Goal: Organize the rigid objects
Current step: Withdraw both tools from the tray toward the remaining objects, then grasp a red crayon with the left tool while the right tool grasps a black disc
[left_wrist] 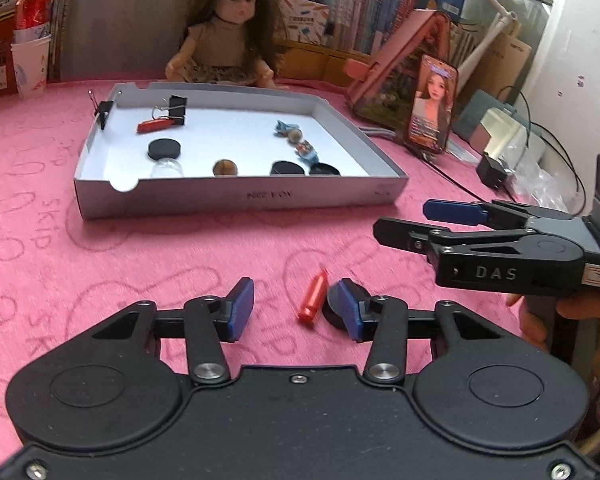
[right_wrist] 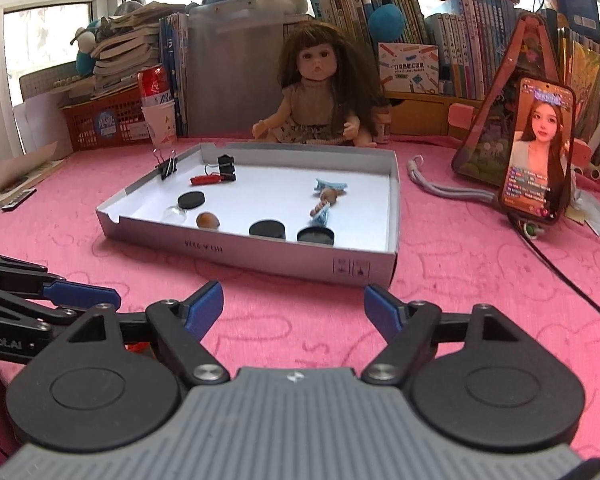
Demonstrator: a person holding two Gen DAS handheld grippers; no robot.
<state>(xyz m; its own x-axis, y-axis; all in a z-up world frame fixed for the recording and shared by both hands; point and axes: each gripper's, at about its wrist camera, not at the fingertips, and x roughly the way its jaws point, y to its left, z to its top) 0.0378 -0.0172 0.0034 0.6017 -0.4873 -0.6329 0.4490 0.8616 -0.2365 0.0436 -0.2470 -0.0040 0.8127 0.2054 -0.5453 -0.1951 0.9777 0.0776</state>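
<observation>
A shallow white box (left_wrist: 236,196) (right_wrist: 260,256) stands on the pink cloth, holding black discs (left_wrist: 164,148) (right_wrist: 191,200), a red piece (left_wrist: 153,125), binder clips (left_wrist: 178,107), a glass bottle and small trinkets. A red bullet-shaped piece (left_wrist: 313,297) lies on the cloth between my left gripper's open fingers, near the right one. A black disc (left_wrist: 332,312) lies half hidden behind that right finger. My left gripper (left_wrist: 296,306) is open and empty. My right gripper (right_wrist: 294,308) is open and empty, in front of the box; it shows at the right of the left wrist view (left_wrist: 428,220).
A doll (right_wrist: 320,92) sits behind the box. A phone (right_wrist: 540,152) on a stand and cables lie at the right. A red can in paper cups (right_wrist: 160,108), a red basket and shelves of books stand along the back.
</observation>
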